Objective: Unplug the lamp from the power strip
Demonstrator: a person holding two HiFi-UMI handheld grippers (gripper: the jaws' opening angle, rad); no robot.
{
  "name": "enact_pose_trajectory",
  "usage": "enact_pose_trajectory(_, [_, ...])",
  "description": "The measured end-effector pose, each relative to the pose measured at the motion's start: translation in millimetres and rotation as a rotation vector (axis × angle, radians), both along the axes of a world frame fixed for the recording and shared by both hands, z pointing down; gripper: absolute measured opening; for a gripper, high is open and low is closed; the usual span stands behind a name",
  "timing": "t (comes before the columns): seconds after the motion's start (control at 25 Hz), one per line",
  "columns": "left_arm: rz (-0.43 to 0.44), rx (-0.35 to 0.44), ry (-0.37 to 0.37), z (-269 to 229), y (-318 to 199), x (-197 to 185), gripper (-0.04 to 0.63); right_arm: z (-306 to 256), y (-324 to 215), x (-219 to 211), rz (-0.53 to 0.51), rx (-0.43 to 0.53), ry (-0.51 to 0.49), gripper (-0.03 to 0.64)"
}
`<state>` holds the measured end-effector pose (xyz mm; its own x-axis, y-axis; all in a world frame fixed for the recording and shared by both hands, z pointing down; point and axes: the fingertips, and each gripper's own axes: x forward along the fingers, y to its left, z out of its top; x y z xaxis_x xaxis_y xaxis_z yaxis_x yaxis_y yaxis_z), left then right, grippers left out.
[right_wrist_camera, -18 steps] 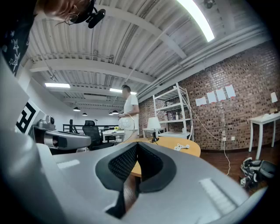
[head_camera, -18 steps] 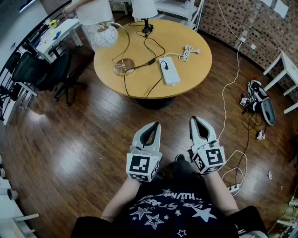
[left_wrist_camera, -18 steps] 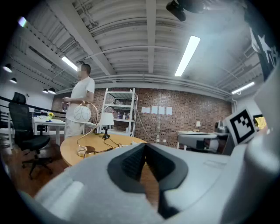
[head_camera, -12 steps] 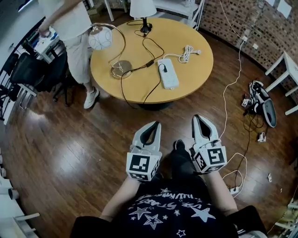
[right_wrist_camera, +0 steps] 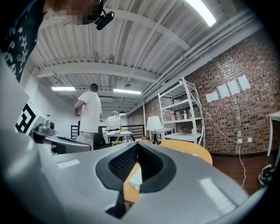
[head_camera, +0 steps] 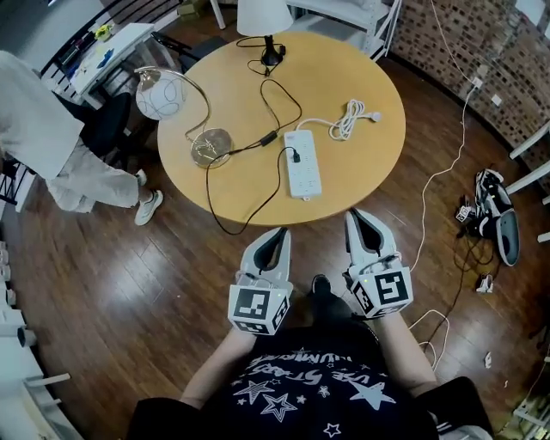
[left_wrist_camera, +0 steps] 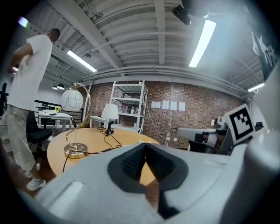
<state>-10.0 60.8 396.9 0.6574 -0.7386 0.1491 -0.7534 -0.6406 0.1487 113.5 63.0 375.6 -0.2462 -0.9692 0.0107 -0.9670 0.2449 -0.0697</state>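
1. My left gripper sits low in the middle of the head view, over the wood floor and just short of the near edge of the round table. In its own view the jaws are pressed together at the tips, with nothing between them.
2. My right gripper is beside it, a little further right in the frame. Its own view shows those jaws pressed together too, and empty.
3. The power strip lies flat on the table near its near edge. It is above the two grippers in the frame and apart from both. I also see one end of it through the hollow of the right jaws.
4. A black plug is seated in the strip. Black cords trail from there across the tabletop, and I cannot tell which lamp the plug belongs to.
5. The globe lamp stands on the left part of the table on a round metal base. It also shows at the left of the left gripper view.
6. A shaded lamp stands at the table's far edge, at the top of the frame.
7. A coiled white cord lies just right of the strip.
8. A person in white stands at the left edge, beside the table.
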Motion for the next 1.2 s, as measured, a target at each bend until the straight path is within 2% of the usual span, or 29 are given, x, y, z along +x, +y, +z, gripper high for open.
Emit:
enact_pose_trajectory(0.24, [-0.078, -0.031, -0.069, 17, -36, 30, 0.002, 5, -37, 26, -0.094, -0.024, 0.005, 0.009])
enact_pose_trajectory(0.44, [-0.124, -0.059, -0.099, 38, -57, 38, 0.002, 20, -58, 26, -0.145, -0.04, -0.008, 0.009])
enact_pose_trajectory(0.64, [-0.097, -0.1, -0.145, 60, -80, 60, 0.002, 30, -77, 28, -0.163, -0.081, -0.021, 0.009])
enact_pose_trajectory(0.8, [-0.062, -0.126, -0.229, 90, -107, 66, 0.002, 49, -98, 25, -0.178, -0.129, 0.016, 0.009])
enact_pose_trajectory(0.88, [-0.045, -0.183, -0.245, 107, -115, 68, 0.002, 60, -108, 24, -0.187, -0.163, 0.042, 0.009])
enact_pose_trajectory(1.0, [-0.017, -0.282, -0.221, 123, -125, 72, 0.002, 75, -125, 24, -0.185, -0.215, 0.063, 0.009])
enact_pose_trajectory(1.2, [0.048, -0.272, -0.34, 150, -142, 69, 0.002, 106, -151, 12, -0.224, -0.295, 0.112, 0.009])
